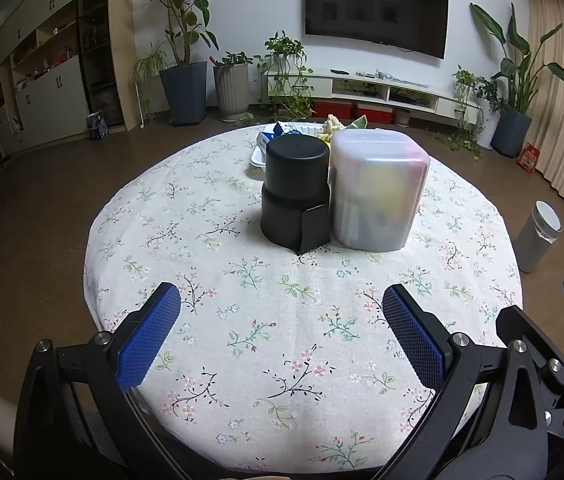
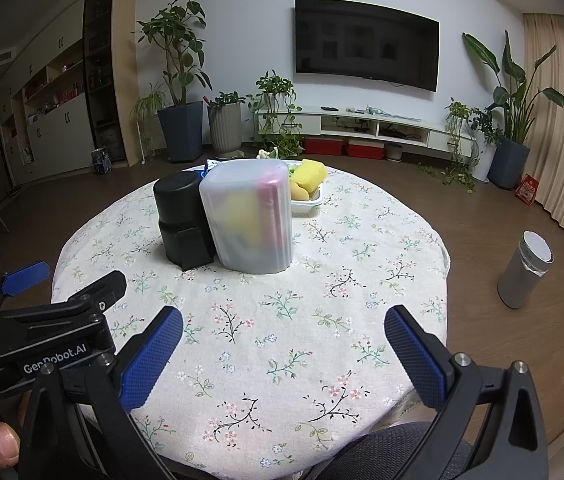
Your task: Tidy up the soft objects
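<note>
I can only make out blurred yellow and pink shapes inside the frosted container [image 2: 251, 216], mid-table beside the black canister [image 2: 184, 220]; they half-hide the white tray [image 2: 309, 202] of soft objects [image 2: 311, 174] at the far edge. My left gripper [image 1: 282, 332] and right gripper [image 2: 284, 350] hover level over the near edge of the table [image 2: 402, 248], fingers spread wide and empty.

Sitting in a living rm w/ white walls [image 2: 242, 40] and brown wood floor [image 2: 522, 360]. Hanging on far wall: dark curved TV [image 2: 366, 44], switched off, reflecting faintly. Running below it: low white media console [image 2: 382, 128] w/ red boxes [image 2: 344, 148] tucked underneath. Standing along the wall: potted plants, incl. tall one in dark planter [image 2: 180, 130], ribbed grey pot [image 2: 226, 128], big-leafed plant [image 2: 516, 92] at right. Hanging at far right: beige curtains [image 2: 562, 120]. Lining left side: wood-and-white cabinets w/ open shelves [image 2: 58, 100]. Standing on floor at right: grey cylindrical bin [image 2: 524, 270]. Filling foreground: round tabletop [image 2: 362, 280] under floral cloth. Lighting looking dim, indoor.
</note>
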